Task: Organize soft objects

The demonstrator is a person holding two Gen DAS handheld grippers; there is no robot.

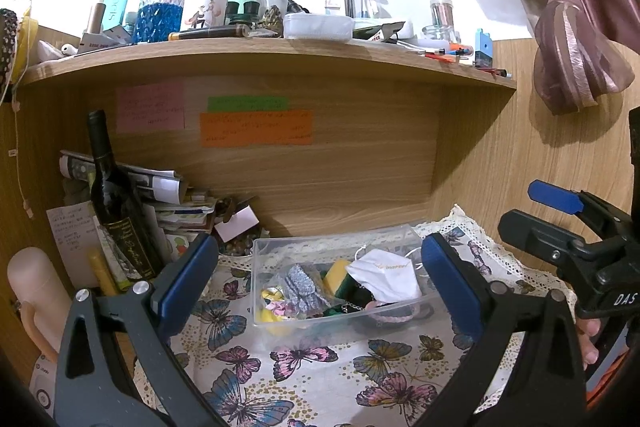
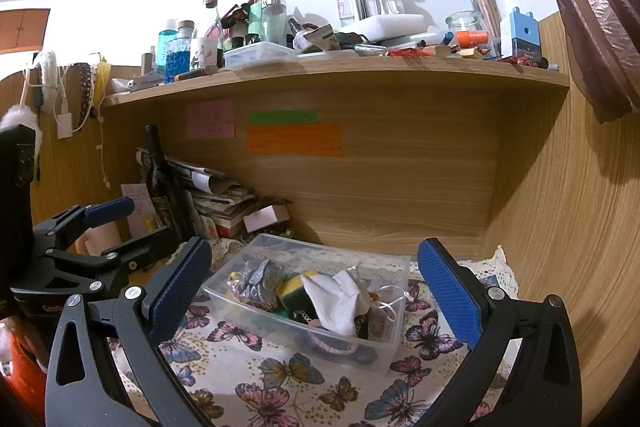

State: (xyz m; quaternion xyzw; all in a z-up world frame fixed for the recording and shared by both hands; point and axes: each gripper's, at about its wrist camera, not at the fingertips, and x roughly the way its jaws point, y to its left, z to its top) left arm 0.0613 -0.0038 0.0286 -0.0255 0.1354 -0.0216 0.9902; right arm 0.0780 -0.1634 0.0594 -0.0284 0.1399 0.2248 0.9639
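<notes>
Both the left gripper (image 1: 320, 279) and right gripper (image 2: 316, 287) hover with fingers spread and empty before the clear bin (image 2: 396, 341) of soft things on the desk, seemingly finished or needing another reach in.

Bare butterfly cloth (image 2: 304, 379) before clear bin (image 2: 394, 303), wine bottle (image 1: 116, 203) and papers (image 1: 176, 195) crowding left, shelf (image 1: 280, 67) overhanging

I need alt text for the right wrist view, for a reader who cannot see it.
A clear plastic box holding a white cloth pouch, a sponge and other small items sits on a butterfly-print cloth, framed by the open right gripper. A cluttered wooden shelf is above it.
</notes>
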